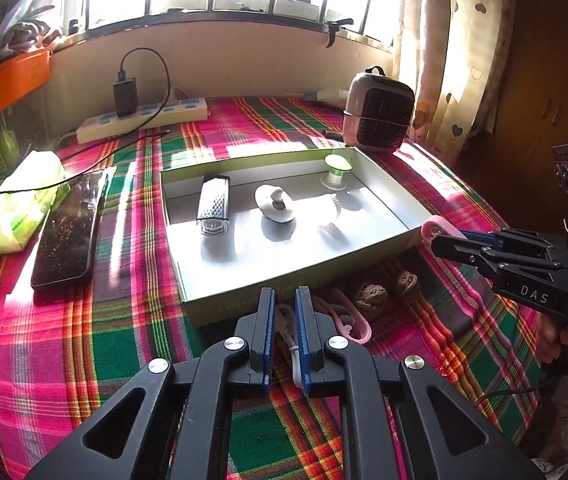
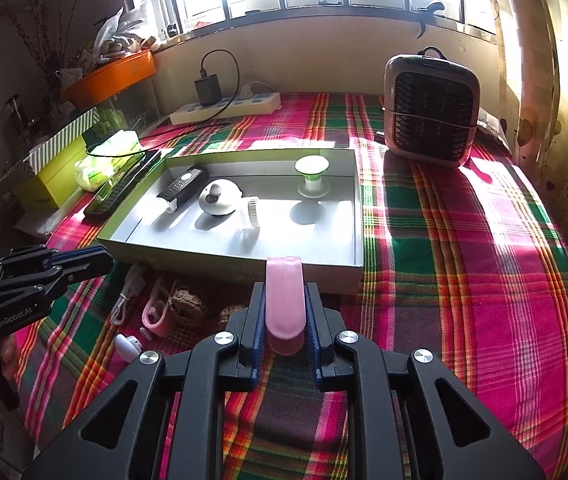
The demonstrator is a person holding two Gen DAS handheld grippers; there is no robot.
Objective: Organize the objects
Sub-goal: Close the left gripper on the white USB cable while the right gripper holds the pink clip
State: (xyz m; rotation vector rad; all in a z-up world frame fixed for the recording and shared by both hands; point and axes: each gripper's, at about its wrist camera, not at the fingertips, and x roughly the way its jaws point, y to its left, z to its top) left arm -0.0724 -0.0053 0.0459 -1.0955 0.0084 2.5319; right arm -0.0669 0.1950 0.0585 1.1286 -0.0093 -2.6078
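A shallow grey box [image 1: 284, 280] lies on the plaid cloth. It holds a metal grater [image 1: 214, 208], a white round knob [image 1: 274, 202], a white strap [image 1: 332, 208] and a green-topped spool [image 1: 336, 168]. My left gripper [image 1: 285, 292] is shut just before the box's near wall. A white cord [image 1: 290, 344] on the cloth shows through the slit between its pads. My right gripper [image 2: 285, 286] is shut on a translucent pink clip piece [image 2: 284, 276], held above the box's near right corner. Two walnuts [image 1: 370, 296] and another pink clip [image 1: 350, 326] lie in front of the box.
A small heater [image 2: 430, 108] stands at the back right, and a power strip [image 1: 140, 120] with a charger runs along the wall. A black remote [image 1: 70, 232] and a tissue pack [image 1: 20, 200] lie left of the box. A small white object [image 2: 128, 346] rests near the front edge.
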